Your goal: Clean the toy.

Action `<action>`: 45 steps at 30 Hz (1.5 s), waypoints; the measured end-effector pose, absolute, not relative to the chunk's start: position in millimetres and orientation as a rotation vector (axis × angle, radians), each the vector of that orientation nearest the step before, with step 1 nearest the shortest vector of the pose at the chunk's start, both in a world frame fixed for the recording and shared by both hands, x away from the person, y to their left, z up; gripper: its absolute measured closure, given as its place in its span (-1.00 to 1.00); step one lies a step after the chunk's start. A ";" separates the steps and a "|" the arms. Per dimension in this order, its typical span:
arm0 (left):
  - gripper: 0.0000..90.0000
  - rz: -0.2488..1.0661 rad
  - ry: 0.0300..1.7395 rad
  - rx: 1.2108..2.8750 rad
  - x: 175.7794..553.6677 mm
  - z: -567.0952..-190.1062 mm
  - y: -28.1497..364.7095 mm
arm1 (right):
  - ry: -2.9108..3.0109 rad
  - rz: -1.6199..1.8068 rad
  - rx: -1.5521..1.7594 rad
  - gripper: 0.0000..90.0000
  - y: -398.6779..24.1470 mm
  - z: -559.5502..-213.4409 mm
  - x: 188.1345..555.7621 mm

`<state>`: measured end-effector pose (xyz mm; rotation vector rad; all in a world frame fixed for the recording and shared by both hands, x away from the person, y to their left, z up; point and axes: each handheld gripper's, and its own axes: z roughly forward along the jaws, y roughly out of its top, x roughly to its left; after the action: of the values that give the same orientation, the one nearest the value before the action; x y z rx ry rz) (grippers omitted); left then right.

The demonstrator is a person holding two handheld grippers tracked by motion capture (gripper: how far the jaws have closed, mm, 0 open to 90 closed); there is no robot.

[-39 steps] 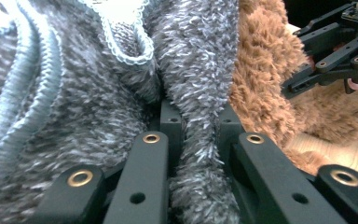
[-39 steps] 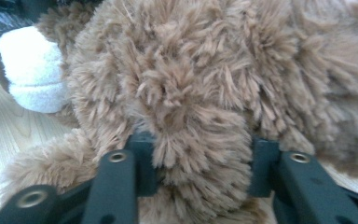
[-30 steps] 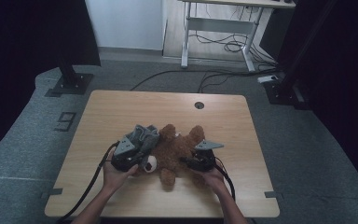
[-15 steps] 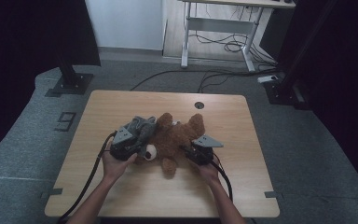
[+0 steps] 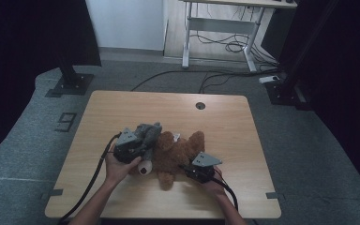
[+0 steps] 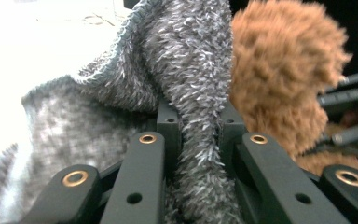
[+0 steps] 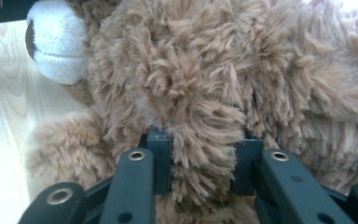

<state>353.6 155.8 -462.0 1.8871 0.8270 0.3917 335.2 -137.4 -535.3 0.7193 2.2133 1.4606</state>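
Teddy bear [image 5: 176, 152] now nearer person

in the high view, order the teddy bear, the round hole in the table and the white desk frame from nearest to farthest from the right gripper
1. teddy bear, pinched in the right gripper, just to its left.
2. round hole, up the tabletop.
3. white desk frame, on the floor beyond the table.

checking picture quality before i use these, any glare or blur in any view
High view: dim, teddy bear readable, room edges black. Left gripper view: table blown out white, grey knit garment sharp, bear soft behind. Right gripper view: fur crisp, table washed pale.
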 end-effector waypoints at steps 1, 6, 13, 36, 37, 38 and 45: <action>0.71 0.388 0.817 1.900 350.7 -464.2 152.7 | 2.215 1.463 0.726 0.48 -139.1 -535.9 334.4; 0.72 0.387 0.791 1.968 342.2 -473.4 142.0 | 2.230 1.475 0.776 0.33 -144.6 -535.9 333.6; 0.74 0.368 0.789 1.955 335.5 -481.1 145.1 | 2.259 1.505 0.828 -0.08 -149.3 -534.3 334.7; 0.73 0.424 0.780 1.875 337.1 -483.8 147.7 | 2.167 1.484 0.963 0.46 -127.8 -524.5 350.8; 0.73 0.424 0.781 1.872 340.7 -482.0 147.3 | 2.137 1.487 0.963 0.47 -127.8 -523.1 353.7; 0.72 0.426 0.790 1.863 346.6 -478.5 146.5 | 2.118 1.487 0.963 0.47 -128.2 -521.9 356.5; 0.72 0.418 0.769 1.849 352.8 -464.1 142.7 | 2.058 1.481 0.796 0.47 -138.3 -514.5 362.4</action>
<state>352.8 142.7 -464.1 1.8488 0.7692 0.4179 362.4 -138.3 -514.5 0.7962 2.0579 1.4814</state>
